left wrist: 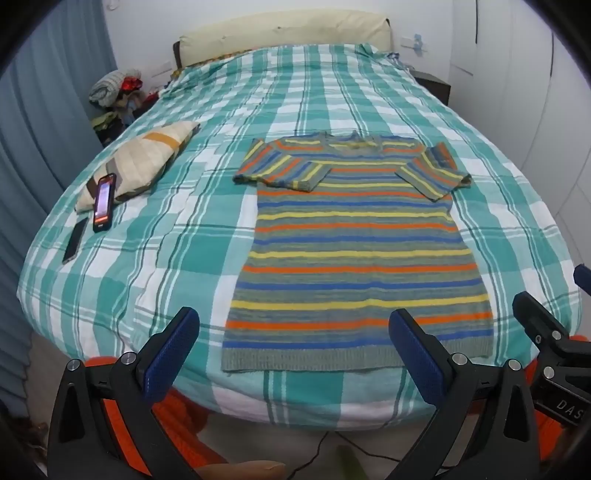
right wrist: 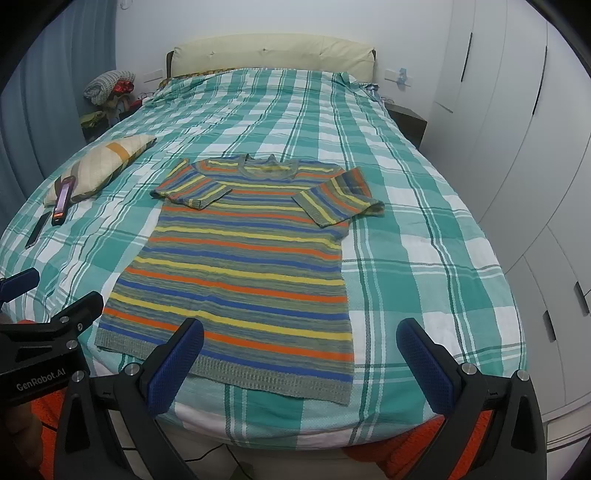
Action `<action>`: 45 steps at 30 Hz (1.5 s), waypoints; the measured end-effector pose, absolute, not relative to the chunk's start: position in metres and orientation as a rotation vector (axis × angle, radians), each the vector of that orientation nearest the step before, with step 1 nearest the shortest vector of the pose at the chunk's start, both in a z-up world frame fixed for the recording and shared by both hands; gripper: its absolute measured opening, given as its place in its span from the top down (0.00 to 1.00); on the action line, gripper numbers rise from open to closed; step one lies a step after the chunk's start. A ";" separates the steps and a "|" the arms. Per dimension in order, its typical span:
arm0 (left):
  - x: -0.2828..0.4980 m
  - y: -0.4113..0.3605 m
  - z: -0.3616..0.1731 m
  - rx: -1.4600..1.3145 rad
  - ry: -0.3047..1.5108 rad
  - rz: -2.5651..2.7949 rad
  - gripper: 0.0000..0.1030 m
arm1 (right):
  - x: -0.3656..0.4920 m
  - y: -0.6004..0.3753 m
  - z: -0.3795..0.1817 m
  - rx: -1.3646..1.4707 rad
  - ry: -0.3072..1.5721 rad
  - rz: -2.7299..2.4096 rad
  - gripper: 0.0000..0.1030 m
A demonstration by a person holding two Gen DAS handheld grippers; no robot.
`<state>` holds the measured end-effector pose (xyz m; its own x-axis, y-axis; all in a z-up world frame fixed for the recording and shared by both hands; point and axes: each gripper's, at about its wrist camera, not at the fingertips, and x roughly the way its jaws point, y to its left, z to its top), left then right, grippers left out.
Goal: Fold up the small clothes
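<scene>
A striped knit top [left wrist: 354, 251] is laid flat on the bed [left wrist: 147, 258], hem toward the foot edge at 6 o'clock and neckline toward the headboard [left wrist: 284, 31] at 12 o'clock. Both short sleeves are folded inward across the chest. The left gripper [left wrist: 293, 354] is held above the foot edge with its fingers [left wrist: 170, 354] spread wide, nothing gripped; the hem is seen between them. The right gripper [right wrist: 301, 363] is likewise held with its fingers [right wrist: 428, 369] wide apart and empty, the hem's right corner lying between them. A pillow [left wrist: 144, 166] is seen at 10 o'clock, with a lit phone [left wrist: 103, 203] leaning against it and a dark phone [left wrist: 74, 240] beside.
</scene>
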<state>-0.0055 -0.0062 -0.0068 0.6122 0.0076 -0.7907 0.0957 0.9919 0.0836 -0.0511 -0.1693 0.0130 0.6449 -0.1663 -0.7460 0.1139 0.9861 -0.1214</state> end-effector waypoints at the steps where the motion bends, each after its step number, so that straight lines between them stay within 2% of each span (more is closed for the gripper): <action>1: -0.004 -0.006 -0.006 0.124 0.914 -0.050 0.01 | -0.051 -0.170 0.013 -0.064 0.856 -0.158 0.00; 45: -0.005 -0.004 -0.012 0.141 0.927 -0.054 0.01 | -0.048 -0.171 0.003 -0.084 0.877 -0.195 0.00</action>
